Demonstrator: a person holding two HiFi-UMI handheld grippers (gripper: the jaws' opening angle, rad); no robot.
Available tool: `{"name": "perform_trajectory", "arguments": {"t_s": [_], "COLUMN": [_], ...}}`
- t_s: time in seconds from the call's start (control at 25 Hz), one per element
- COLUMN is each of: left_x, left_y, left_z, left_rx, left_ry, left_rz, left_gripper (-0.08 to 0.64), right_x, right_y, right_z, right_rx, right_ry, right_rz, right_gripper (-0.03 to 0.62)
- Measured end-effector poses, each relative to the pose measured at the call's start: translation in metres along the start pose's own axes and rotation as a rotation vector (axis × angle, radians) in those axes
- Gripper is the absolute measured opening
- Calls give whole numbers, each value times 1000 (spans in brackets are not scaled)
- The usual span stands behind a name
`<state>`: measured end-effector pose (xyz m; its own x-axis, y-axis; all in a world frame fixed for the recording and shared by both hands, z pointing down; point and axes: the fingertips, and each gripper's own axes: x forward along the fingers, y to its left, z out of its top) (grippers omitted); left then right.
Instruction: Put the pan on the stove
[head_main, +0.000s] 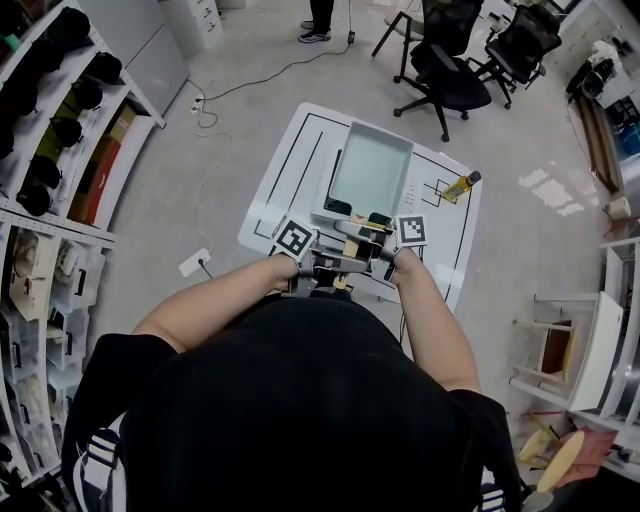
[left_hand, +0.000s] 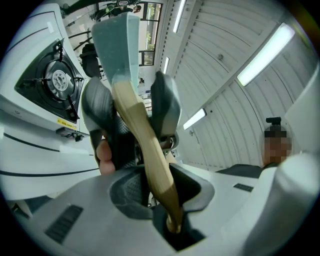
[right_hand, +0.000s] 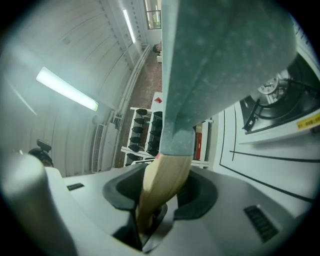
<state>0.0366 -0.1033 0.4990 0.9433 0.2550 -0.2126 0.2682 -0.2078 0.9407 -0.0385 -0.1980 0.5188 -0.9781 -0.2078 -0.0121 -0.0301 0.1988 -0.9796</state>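
A pale green rectangular pan (head_main: 370, 165) with a wooden handle (head_main: 350, 246) hangs tilted over the white table (head_main: 290, 165), lifted off it. Both grippers hold the handle, side by side. My left gripper (head_main: 322, 262) is shut on the handle's end (left_hand: 162, 195). My right gripper (head_main: 375, 250) is shut on it nearer the pan (right_hand: 160, 200). In the left gripper view the pan (left_hand: 117, 40) points up, and the right gripper's dark fingers (left_hand: 165, 107) clamp the handle (left_hand: 145, 145) ahead. The gas stove (left_hand: 55, 80) lies to the left there. In the right gripper view the pan (right_hand: 220, 60) hangs over the stove (right_hand: 280, 95).
A yellow bottle with a dark cap (head_main: 460, 187) lies on the table's right part. Black office chairs (head_main: 450, 70) stand beyond the table. Shelves (head_main: 60, 130) line the left side. A power strip (head_main: 195, 262) and its cable lie on the floor. A person's feet (head_main: 316, 32) show at the far end.
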Motion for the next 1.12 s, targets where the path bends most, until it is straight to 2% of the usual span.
{"name": "perform_trajectory", "arguments": {"t_s": [0.2, 0.36, 0.56, 1.12], "left_x": [6, 10, 13, 10], "left_y": [10, 24, 42, 84], "left_z": [12, 13, 17, 18], "left_rx": [44, -16, -30, -63], "left_ry": [1, -30, -37, -58], "left_rz": [33, 32, 66, 82], "left_gripper": [103, 103, 103, 104], "right_x": [-6, -12, -20, -26], "right_y": [-9, -19, -32, -75], "right_z": [8, 11, 15, 17], "right_rx": [23, 47, 66, 139], "right_ry": [13, 25, 31, 40], "right_rz": [7, 5, 10, 26], "right_gripper": [156, 156, 152, 141]}}
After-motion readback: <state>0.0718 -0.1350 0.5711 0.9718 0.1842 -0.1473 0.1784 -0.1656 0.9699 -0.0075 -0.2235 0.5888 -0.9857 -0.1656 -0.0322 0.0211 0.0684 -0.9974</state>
